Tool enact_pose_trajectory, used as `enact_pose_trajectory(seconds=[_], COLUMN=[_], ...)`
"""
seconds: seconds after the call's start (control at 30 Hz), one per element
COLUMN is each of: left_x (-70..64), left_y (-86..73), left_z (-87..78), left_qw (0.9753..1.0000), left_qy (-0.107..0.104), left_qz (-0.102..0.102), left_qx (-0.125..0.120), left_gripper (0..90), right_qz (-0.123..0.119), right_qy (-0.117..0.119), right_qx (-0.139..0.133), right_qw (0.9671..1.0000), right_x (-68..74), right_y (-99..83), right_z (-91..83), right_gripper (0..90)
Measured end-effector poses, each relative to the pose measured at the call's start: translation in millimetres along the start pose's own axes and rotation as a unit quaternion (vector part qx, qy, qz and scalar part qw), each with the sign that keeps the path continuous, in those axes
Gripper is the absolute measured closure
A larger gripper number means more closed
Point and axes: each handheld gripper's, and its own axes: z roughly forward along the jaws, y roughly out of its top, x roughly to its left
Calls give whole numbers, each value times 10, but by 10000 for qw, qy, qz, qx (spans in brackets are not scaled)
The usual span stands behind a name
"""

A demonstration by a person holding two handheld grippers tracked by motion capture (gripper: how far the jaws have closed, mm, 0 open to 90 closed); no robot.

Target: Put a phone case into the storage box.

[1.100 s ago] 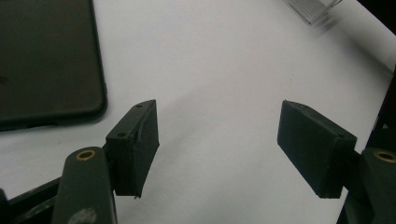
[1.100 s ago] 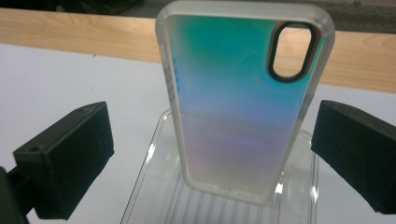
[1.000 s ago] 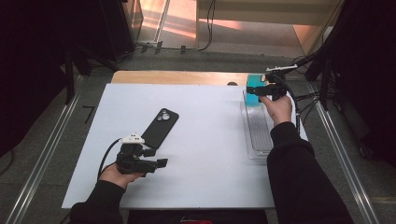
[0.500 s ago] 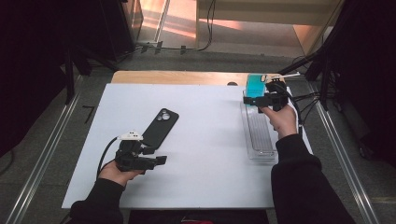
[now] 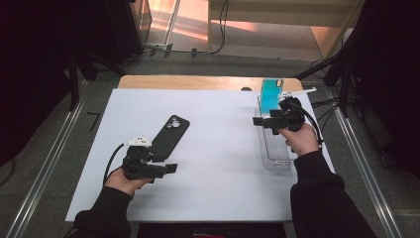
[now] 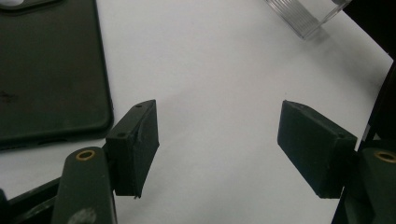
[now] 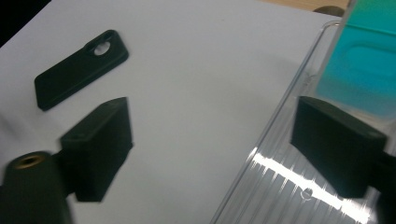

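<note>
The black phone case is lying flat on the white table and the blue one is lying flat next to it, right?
Not quite. The black phone case does lie flat on the white table, but the blue phone case stands upright in the clear tray far across from it, near the right gripper. The high view shows this.

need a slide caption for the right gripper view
Open hand-held gripper over the clear tray, teal phone case ahead, black phone case beyond.
</note>
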Motion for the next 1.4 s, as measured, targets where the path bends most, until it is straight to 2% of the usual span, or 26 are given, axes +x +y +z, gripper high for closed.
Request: enact_pose_trajectory(seconds=[0.17, 0.23, 0.37, 0.47, 0.63, 0.87, 1.1, 1.4], left_x=[2, 2, -6, -8, -15, -13, -25, -56], left_y=[9, 9, 4, 6, 10, 7, 5, -14], left_z=[-7, -6, -2, -4, -4, -18, -14, -25], left_qw=[10000, 10000, 10000, 9999, 9999, 9999, 9999, 9998], left_qy=[-29, -51, -78, -92, -102, -100, -124, -165], left_qz=[23, 14, 31, 37, 45, 73, 63, 100], left_qx=[13, 17, 26, 32, 19, 9, 7, 30], left_gripper=[293, 293, 292, 292, 293, 292, 292, 293], right_qz=[-160, -227, -331, -384, -588, -878, -1028, -1037], right_qy=[198, 303, 340, 480, 681, 1024, 1146, 1213], right_qx=[58, 98, 170, 108, 106, 208, 371, 491], right_qw=[9997, 9992, 9987, 9981, 9959, 9906, 9874, 9860], right_x=[130, 175, 243, 283, 396, 561, 626, 657], right_y=[-61, -92, -155, -213, -324, -506, -748, -987], right_z=[-36, -47, -71, -101, -132, -123, -115, -102], right_gripper=[146, 174, 211, 222, 227, 227, 227, 226])
